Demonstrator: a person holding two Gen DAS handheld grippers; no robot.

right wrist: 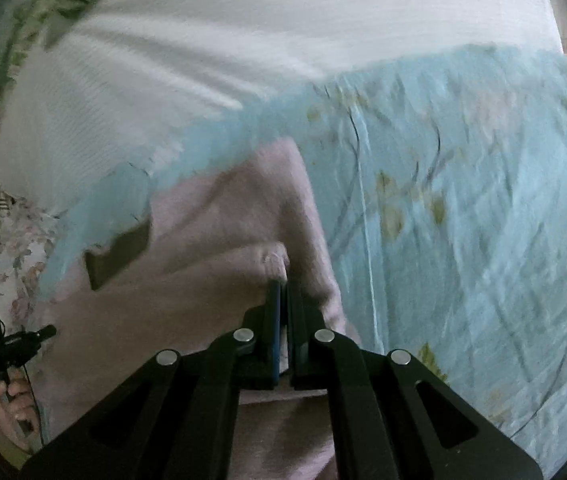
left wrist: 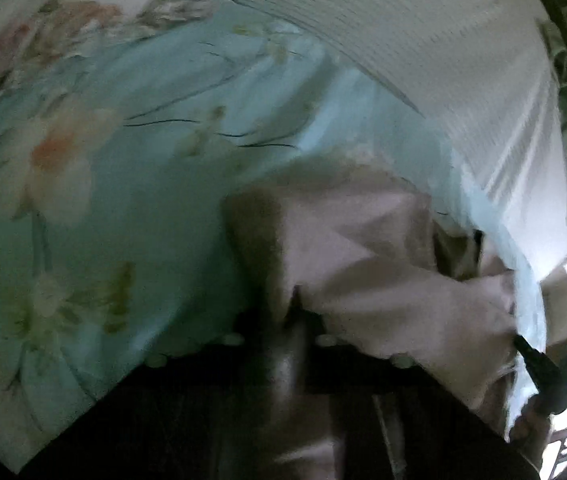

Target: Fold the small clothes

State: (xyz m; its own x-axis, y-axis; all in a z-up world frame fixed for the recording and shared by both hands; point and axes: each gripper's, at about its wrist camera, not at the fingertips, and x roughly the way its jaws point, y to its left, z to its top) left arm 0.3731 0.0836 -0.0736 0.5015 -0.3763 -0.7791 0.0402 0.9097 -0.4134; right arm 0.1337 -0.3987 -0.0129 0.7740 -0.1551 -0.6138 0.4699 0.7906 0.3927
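Pink knit garment (right wrist: pixel 219 240), small and soft, lies on a light-blue floral bedsheet (right wrist: pixel 463 200), just beside a white ribbed cloth (right wrist: pixel 203 60) toward the bed's far edge. Right hand-held gripper (right wrist: pixel 283 276): jaws narrow, pinching a bunched fold of the pink fabric. Left hand-held gripper (left wrist: pixel 295 320): closed down too, pink cloth over its tips and apparently caught between them; that view is dark and blurred, so the grip is a judgement. In the left view the right tool shows at the garment's other end.

Step in hand, as I read it: both ends held, ready to carry one edge over the other. To do it well: keep both pinches level, keep light tension so the knit doesn't sag, align the edges before lowering, and let go only once the fabric lies flat on the bed. Avoid snagging the sheet beneath.

Dark rectangular patch (right wrist: pixel 119 256) on the garment; can't tell what it is. No readable writing, brand or label anywhere.
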